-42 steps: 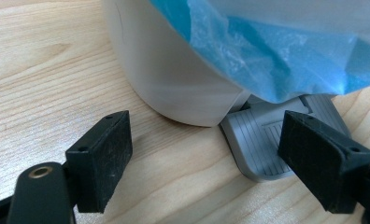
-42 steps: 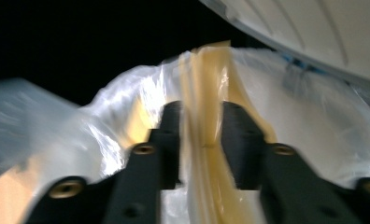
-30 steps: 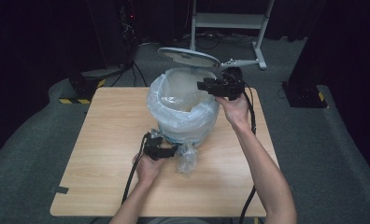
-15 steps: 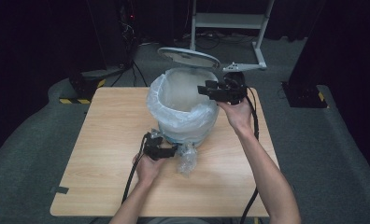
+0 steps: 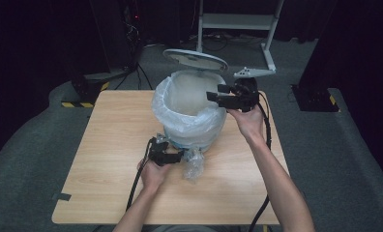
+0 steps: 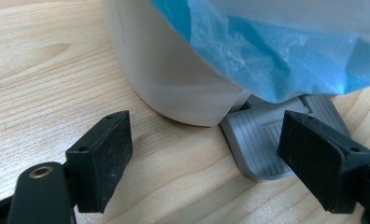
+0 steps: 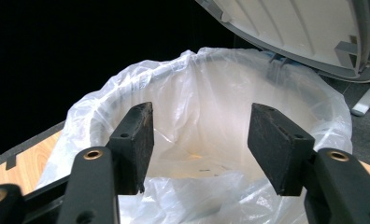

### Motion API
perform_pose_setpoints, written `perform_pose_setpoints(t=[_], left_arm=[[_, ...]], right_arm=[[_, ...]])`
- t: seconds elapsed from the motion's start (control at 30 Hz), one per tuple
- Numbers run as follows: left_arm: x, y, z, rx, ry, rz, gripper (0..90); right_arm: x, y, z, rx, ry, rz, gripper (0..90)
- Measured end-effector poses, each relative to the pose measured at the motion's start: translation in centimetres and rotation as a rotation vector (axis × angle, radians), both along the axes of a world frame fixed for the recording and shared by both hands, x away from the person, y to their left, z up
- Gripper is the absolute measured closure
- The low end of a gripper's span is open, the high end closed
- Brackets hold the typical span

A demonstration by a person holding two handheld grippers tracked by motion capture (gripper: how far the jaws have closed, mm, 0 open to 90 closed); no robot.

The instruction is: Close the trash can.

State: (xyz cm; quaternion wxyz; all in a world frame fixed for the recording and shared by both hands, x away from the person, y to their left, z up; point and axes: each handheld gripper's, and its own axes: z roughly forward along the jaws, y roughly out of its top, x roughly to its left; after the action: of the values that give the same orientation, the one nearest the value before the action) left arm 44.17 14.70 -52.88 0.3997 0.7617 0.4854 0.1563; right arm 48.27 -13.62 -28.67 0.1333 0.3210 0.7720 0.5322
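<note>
A white pedal bin [image 5: 180, 137] stands on the wooden table [image 5: 112, 130], lined with a clear plastic bag [image 5: 192, 108], its lid [image 5: 195, 60] up. My right gripper [image 5: 213, 93] hovers over the bin's right rim, pointing across the mouth. In the right gripper view its jaws [image 7: 199, 144] have just been opening and stand open, with nothing between them; the bag [image 7: 211, 112] lies beyond. My left gripper [image 5: 177, 157] rests low at the bin's front. In the left gripper view it [image 6: 220, 158] is open, the grey pedal [image 6: 262, 144] beside its right-hand jaw.
A crumpled piece of clear plastic [image 5: 194, 164] lies on the table just right of the left gripper. A white stand [image 5: 238, 29] and black equipment sit on the floor behind the table. Cables trail from both grippers toward the near edge.
The right gripper's jaws have spread wider and the hand has drifted slightly right at the bin's rim. The left gripper and the bin have stayed put.
</note>
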Motion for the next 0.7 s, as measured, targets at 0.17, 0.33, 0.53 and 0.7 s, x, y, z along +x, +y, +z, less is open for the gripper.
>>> perform_pose_setpoints(t=[0.17, 0.33, 0.53, 0.7], left_arm=[[0.0, 0.0, 0.0, 0.000, 0.000, 0.001, 17.6], [0.0, 0.0, 0.0, 0.001, 0.001, 0.000, 17.6], [0.0, 0.0, 0.0, 0.003, 0.002, 0.000, 17.6], [0.0, -0.1, 0.0, 0.000, -0.001, 0.003, 17.5]], right_arm=[[-0.6, -0.3, -0.1, 0.015, -0.013, 0.004, 38.9], [-1.0, -0.7, -0.2, 0.022, -0.018, 0.000, 38.0], [-1.7, -1.4, -0.2, 0.042, -0.024, 0.000, 37.3], [-2.5, -2.0, -0.5, 0.043, -0.032, -0.009, 37.2]])
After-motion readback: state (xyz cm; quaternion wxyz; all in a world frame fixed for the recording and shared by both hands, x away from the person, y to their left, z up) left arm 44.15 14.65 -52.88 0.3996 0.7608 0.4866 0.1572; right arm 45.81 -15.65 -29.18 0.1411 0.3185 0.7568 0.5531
